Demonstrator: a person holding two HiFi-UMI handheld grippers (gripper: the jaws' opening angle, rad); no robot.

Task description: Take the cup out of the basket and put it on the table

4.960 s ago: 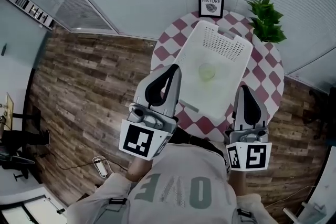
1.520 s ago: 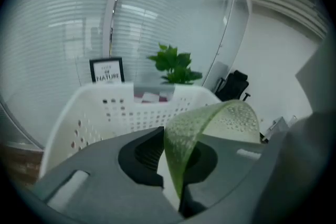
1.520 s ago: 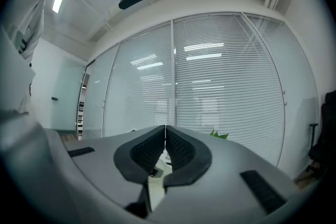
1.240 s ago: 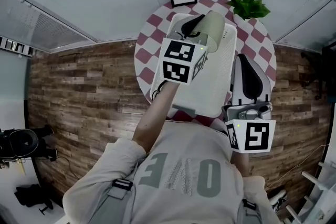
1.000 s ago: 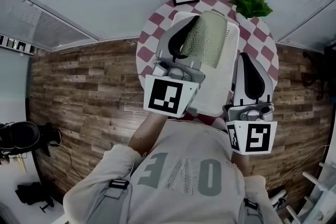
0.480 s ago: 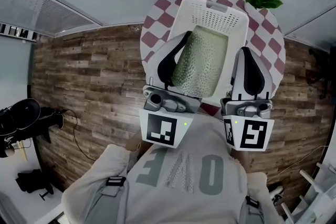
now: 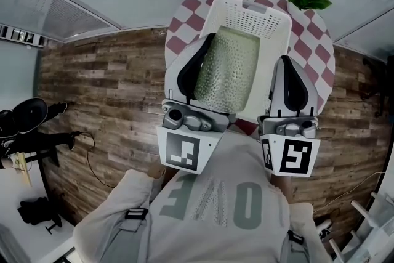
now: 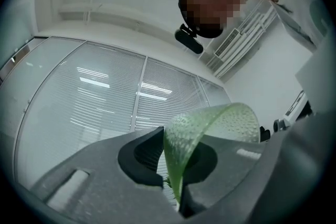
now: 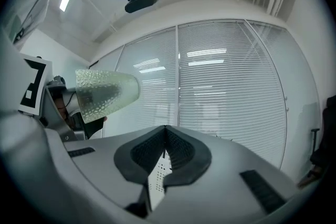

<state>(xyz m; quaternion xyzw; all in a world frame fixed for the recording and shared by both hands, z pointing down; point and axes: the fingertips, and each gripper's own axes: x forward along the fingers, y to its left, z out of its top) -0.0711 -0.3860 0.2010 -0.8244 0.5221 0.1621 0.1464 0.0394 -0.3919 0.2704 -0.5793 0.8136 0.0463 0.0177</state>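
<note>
Cup (image 7: 229,74), green and dimpled, is pinched by its wall in the left tongs (image 8: 169,148), one jaw inside and one outside. It is held in the air over the white basket (image 7: 278,20). Basket stands mid-bench (image 7: 315,41), reaching the near edge. Right tongs (image 9: 165,136) are pressed together, empty, by the basket's right side.

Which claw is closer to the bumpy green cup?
Left. The left claw is pinching the cup by its wall. The right claw is off to the cup's right, not touching it, shut with nothing in it.
</note>
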